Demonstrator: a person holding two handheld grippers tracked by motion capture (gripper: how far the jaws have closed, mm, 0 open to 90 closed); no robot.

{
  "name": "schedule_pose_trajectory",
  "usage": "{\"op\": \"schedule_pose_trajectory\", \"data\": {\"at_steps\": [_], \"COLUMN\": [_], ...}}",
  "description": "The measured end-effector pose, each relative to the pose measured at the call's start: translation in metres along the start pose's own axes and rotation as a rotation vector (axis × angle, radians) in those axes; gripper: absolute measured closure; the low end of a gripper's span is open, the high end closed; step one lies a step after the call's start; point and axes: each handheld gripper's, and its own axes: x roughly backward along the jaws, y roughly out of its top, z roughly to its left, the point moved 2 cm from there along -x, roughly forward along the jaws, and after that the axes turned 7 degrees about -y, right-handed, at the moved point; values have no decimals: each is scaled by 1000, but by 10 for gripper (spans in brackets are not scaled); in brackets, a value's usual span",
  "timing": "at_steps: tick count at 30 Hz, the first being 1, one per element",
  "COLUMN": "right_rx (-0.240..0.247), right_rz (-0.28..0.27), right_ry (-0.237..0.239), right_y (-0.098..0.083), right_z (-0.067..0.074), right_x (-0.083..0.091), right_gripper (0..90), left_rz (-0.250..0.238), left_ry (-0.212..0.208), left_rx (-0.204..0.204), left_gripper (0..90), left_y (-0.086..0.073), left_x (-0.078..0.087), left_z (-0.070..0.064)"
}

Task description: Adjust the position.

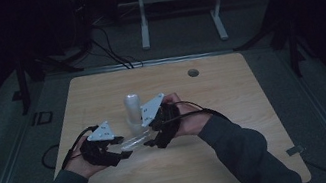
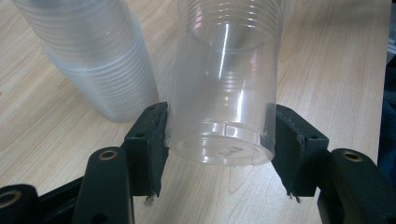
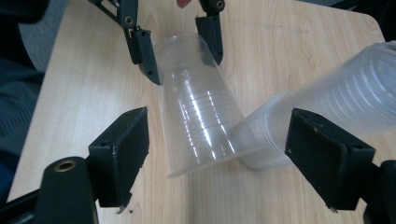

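- Single clear plastic cup [image 3: 198,100] held off the tabletop [image 1: 231,89] between the two grippers, lying roughly on its side; in the high view, just at 6 o'clock of the upright stack of cups [image 1: 133,108].
- Long axis: runs gripper to gripper, about 8 o'clock to 2 o'clock in the high view. Closed base points toward the left gripper [image 2: 219,140]; open rim points toward the right gripper [image 3: 217,154].
- Left gripper: jaws pinching the cup at its base, one pad against each side wall, as seen in the left gripper view.
- Right gripper: jaws spread wide, touching nothing. Cup rim lies between them, offset toward the 9 o'clock jaw in the right gripper view; the stack sits close to the 3 o'clock jaw.
- Nearer gripper: left already on the cup; right next to the rim end.
- Judgement: a closing move by the right jaws depends on centring over the rim and clearing the stack, otherwise the 3 o'clock jaw likely catches the stack.
- Both hands, left hand [image 1: 84,161] included, low at the near tabletop half.
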Motion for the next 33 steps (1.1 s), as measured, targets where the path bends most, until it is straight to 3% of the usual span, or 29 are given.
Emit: {"op": "schedule_pose_trajectory", "data": {"at_steps": [7,18,33], "right_rx": [-43,-50,-93], "right_rz": [-34,-58,-58], "right_ry": [15,0,-3], "right_y": [-7,-7,-19], "right_z": [-5,-5,-7], "right_x": [3,7,3], "right_gripper": [212,208,208], "left_rz": [-53,-150,-232], "left_ry": [1,28,39], "left_rx": [22,59,75], "left_gripper": [422,423,424], "left_y": [-5,-13,-15], "left_x": [6,16,19], "left_z": [-1,1,3]}}
